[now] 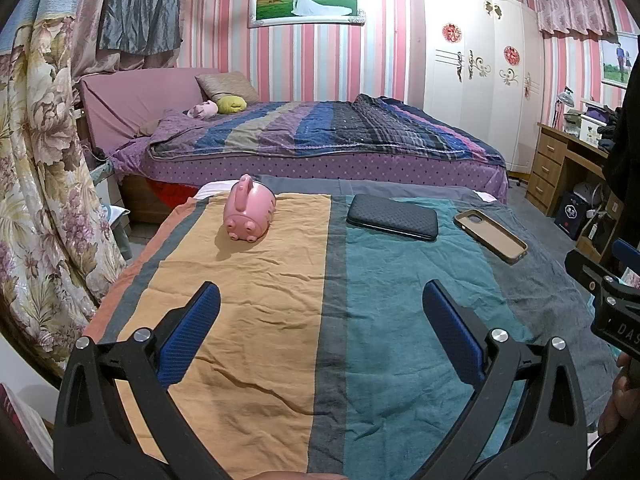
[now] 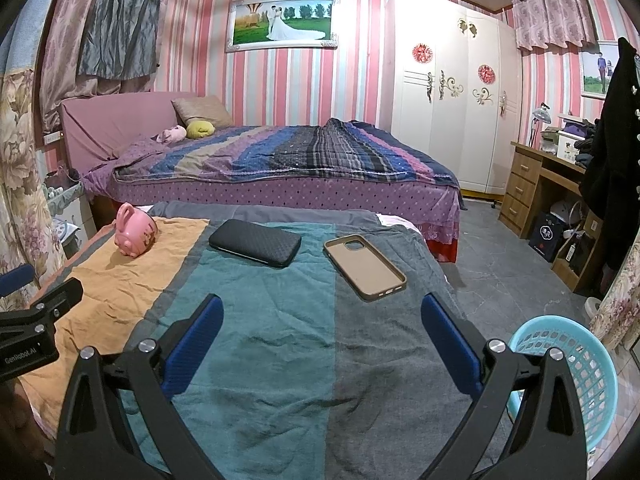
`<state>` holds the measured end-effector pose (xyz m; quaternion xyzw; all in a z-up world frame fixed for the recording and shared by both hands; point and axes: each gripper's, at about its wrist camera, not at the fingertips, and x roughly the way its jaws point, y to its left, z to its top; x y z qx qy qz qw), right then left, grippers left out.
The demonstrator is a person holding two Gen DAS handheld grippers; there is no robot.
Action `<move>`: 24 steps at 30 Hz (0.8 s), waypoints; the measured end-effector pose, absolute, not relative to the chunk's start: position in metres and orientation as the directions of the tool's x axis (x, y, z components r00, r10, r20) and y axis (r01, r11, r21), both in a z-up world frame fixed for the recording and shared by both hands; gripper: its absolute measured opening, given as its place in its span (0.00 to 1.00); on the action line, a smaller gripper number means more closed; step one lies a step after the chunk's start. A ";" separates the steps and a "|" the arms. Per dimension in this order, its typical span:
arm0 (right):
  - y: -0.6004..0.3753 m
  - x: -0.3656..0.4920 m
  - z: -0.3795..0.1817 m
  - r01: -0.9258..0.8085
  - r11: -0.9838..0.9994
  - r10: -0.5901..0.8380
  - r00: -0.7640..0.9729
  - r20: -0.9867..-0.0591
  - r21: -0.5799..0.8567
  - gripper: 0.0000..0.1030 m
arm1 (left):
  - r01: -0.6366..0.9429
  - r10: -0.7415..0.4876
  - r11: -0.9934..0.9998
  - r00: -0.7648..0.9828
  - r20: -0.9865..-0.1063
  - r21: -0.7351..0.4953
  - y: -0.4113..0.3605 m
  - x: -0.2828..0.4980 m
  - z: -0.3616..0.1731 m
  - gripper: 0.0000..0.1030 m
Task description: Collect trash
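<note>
Trash basket [image 2: 568,364], a light blue plastic one with a slotted wall, stands on the floor just off the right edge of the striped cloth [image 2: 260,340], right beside the right gripper's [image 2: 320,312] outer finger. That gripper hovers low over the cloth with its blue-padded fingers spread wide and nothing between them; below it lie the teal and grey stripes. Past its fingertips, on the grey stripe, a tan phone case [image 2: 364,266] lies with its hollow side up. Further along the cloth and to the left of that case, a black textured phone case [image 2: 255,242] rests flat on the teal stripe, the two apart. At the cloth's far left corner, on the orange stripe, a pink piggy bank [image 2: 134,234] lies tipped over.

The left gripper [image 1: 320,304] hangs above the same cloth [image 1: 256,320], over the orange and teal stripes, fingers likewise spread and empty. From it the piggy bank [image 1: 250,214] is ahead to the left, the black case [image 1: 392,218] ahead to the right, and the tan case [image 1: 490,234] further right. Beyond the cloth's far end stands a bed [image 2: 280,160].
</note>
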<state>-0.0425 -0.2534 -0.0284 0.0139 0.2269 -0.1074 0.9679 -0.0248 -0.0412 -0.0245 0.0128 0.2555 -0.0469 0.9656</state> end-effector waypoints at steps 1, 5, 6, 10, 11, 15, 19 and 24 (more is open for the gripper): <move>-0.255 -0.044 -0.028 0.215 0.976 -0.202 0.873 -0.443 -0.021 0.94 | 0.097 -0.084 0.995 0.865 -0.495 0.001 -0.042 -0.025 -0.025 0.95; -0.255 -0.043 -0.028 0.215 0.976 -0.202 0.874 -0.442 -0.023 0.94 | 0.096 -0.084 0.995 0.865 -0.494 -0.001 -0.043 -0.025 -0.025 0.95; -0.254 -0.043 -0.028 0.215 0.976 -0.202 0.874 -0.442 -0.022 0.94 | 0.096 -0.084 0.995 0.865 -0.495 -0.001 -0.043 -0.025 -0.025 0.95; -0.254 -0.043 -0.028 0.215 0.976 -0.202 0.874 -0.442 -0.022 0.94 | 0.097 -0.084 0.995 0.865 -0.494 0.001 -0.042 -0.025 -0.025 0.95; -0.254 -0.043 -0.028 0.215 0.976 -0.202 0.874 -0.442 -0.022 0.94 | 0.097 -0.084 0.995 0.865 -0.495 0.001 -0.041 -0.025 -0.025 0.95; -0.255 -0.043 -0.028 0.214 0.977 -0.202 0.874 -0.443 -0.023 0.94 | 0.096 -0.084 0.995 0.865 -0.494 0.000 -0.043 -0.025 -0.025 0.95; -0.255 -0.044 -0.027 0.215 0.976 -0.203 0.874 -0.441 -0.023 0.94 | 0.098 -0.084 0.995 0.864 -0.496 0.000 -0.041 -0.025 -0.025 0.95; -0.253 -0.042 -0.027 0.214 0.977 -0.202 0.873 -0.443 -0.022 0.94 | 0.096 -0.084 0.995 0.865 -0.495 0.000 -0.042 -0.025 -0.025 0.95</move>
